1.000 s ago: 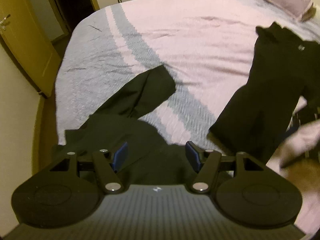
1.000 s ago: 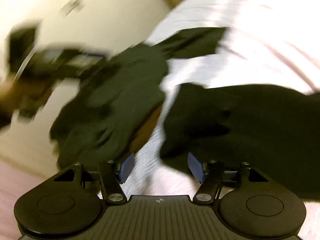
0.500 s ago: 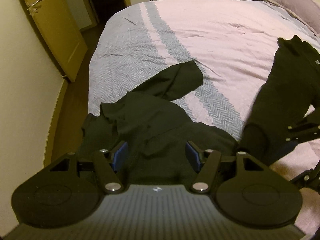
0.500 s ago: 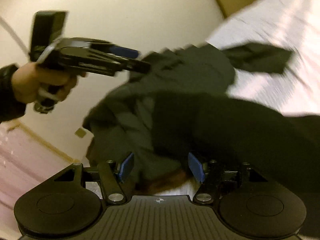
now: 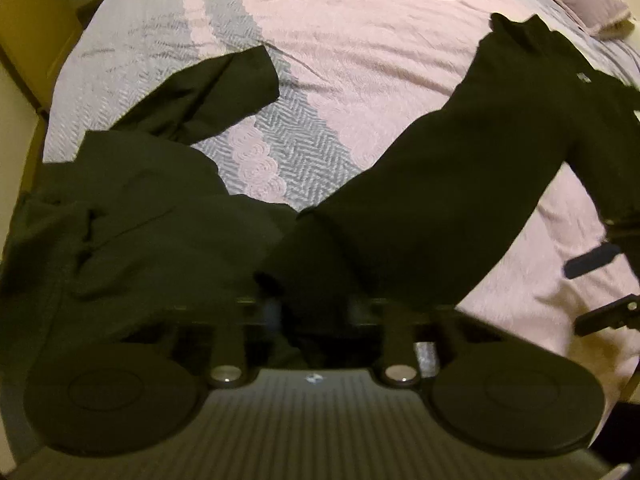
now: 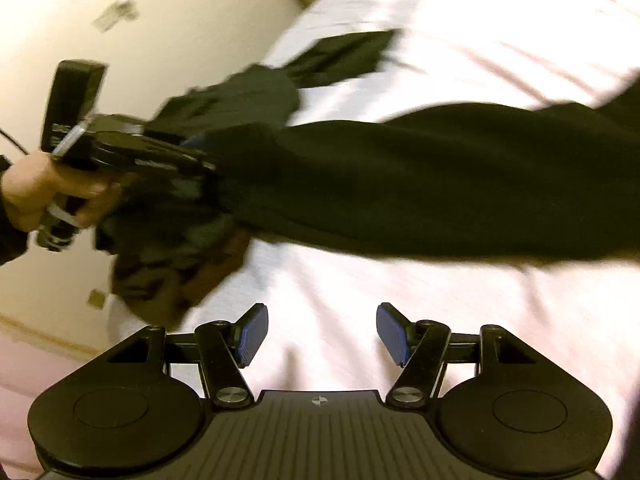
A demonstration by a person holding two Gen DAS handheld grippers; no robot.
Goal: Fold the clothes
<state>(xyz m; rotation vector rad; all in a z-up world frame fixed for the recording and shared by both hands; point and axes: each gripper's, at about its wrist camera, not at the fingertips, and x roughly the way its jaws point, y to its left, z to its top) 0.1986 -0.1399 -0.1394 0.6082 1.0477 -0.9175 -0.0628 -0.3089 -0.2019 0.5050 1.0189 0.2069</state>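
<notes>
A black garment [image 5: 460, 184] is stretched long across the pink bedspread, its collar end toward the pillow, its near end drawn in between the left claw's fingers. A second, dark green garment [image 5: 136, 216] is heaped crumpled at the bed's edge, one sleeve [image 5: 216, 88] laid out flat.

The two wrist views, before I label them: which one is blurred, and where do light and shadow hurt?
Right wrist view: motion blur smears the left gripper and the dark garment, and the bedspread is blown out to near white; the right gripper itself stays sharp. Left wrist view: sharper, with fisheye bending, but the black garment and the gripper's fingers merge in shadow.
</notes>
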